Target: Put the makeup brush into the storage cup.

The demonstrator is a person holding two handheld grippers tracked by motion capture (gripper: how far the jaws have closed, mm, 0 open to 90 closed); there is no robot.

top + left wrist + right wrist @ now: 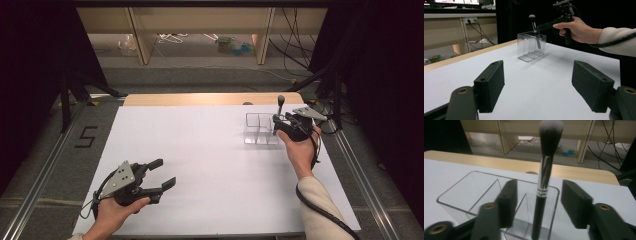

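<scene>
A makeup brush with a black handle, silver ferrule and grey-white bristles stands upright, bristles up, in the right-hand compartment of a clear plastic organizer. My right gripper is open; its jaws flank the brush handle on both sides without touching it. In the high view the brush rises from the organizer at the table's far right, with the right gripper right at it. My left gripper rests open and empty at the near left. From the left gripper I see the organizer far ahead.
A white sheet covers the table, and a strip of wooden edge shows at the back. A "5" mark lies on the floor at the left. Cables hang past the far right corner. Shelves stand behind.
</scene>
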